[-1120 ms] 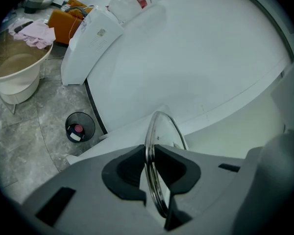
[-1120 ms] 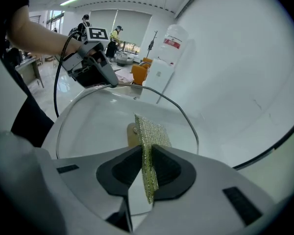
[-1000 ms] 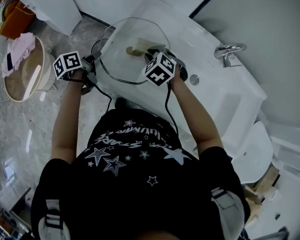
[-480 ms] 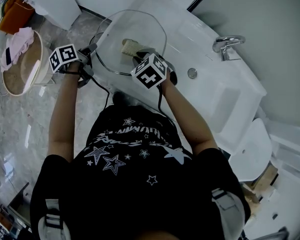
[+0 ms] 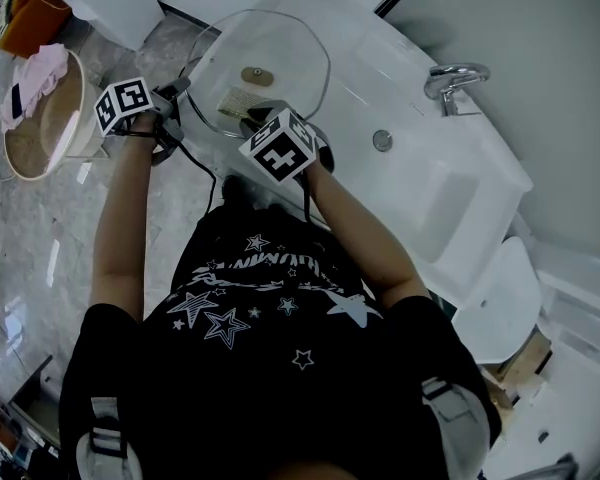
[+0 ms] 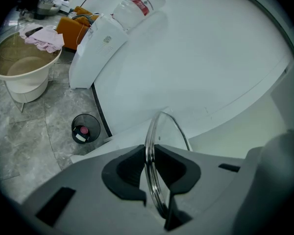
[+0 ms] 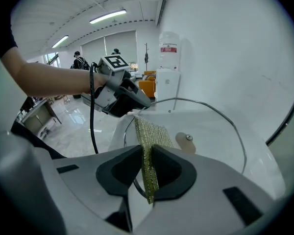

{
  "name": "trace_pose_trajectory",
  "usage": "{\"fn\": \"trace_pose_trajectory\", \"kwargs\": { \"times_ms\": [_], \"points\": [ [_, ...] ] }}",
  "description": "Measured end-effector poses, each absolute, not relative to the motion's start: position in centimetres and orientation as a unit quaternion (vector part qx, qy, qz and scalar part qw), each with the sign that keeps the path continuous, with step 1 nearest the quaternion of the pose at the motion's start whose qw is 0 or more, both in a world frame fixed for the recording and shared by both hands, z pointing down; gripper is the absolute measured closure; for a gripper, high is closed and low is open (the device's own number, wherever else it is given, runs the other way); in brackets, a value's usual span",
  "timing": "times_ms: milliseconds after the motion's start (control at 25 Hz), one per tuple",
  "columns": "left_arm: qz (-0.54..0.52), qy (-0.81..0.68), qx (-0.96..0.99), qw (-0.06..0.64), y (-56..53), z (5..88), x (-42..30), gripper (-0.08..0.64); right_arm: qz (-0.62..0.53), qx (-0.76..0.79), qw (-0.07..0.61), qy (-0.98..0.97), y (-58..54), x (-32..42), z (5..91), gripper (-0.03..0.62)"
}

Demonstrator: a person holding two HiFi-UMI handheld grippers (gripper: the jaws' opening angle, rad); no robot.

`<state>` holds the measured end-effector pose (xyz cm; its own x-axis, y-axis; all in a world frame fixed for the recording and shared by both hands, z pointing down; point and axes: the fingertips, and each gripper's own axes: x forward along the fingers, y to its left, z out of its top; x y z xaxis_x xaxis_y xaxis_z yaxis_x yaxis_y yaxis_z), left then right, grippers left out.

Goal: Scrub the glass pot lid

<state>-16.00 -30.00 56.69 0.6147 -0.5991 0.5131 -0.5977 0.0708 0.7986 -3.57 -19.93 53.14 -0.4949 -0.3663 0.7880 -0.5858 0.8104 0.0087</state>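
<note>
Scrubbing seems under way: the left gripper (image 6: pixel 150 168) is clamped on the rim of the glass pot lid (image 5: pixel 280 53), steadying it tilted over the edge of the white tub (image 5: pixel 420 178). The right gripper (image 7: pixel 148 168) pinches a mesh scouring pad (image 7: pixel 149 138), whose free end appears to lie against the glass.

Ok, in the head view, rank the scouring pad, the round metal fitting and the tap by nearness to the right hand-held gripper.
1. Scouring pad, clamped in the right hand-held gripper.
2. Round metal fitting, to its right.
3. Tap, far right.
</note>
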Motion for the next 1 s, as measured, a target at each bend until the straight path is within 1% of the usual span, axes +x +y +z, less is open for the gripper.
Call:
{"fn": "trace_pose_trajectory", "kwargs": {
  "times_ms": [360, 720, 800, 1000],
  "points": [
    [-0.003, -0.445, 0.679, 0.585, -30.0, 56.7, -16.0, 0.492, 0.162, 0.242, 0.383, -0.877, -19.1, -6.3, 52.0, 0.523],
    [-0.015, -0.440, 0.691, 0.573, -30.1, 56.4, -15.7, 0.491, 0.159, 0.259, 0.355, -0.884, -20.3, -5.1, 50.9, 0.523],
    [-0.023, -0.440, 0.696, 0.566, -30.1, 56.0, -15.6, 0.477, 0.157, 0.264, 0.349, -0.886, -20.5, -4.8, 50.5, 0.523],
    [-0.040, -0.459, 0.701, 0.544, -30.0, 54.9, -16.1, 0.415, 0.156, 0.277, 0.335, -0.887, -21.2, -3.4, 49.7, 0.525]
  ]
}}
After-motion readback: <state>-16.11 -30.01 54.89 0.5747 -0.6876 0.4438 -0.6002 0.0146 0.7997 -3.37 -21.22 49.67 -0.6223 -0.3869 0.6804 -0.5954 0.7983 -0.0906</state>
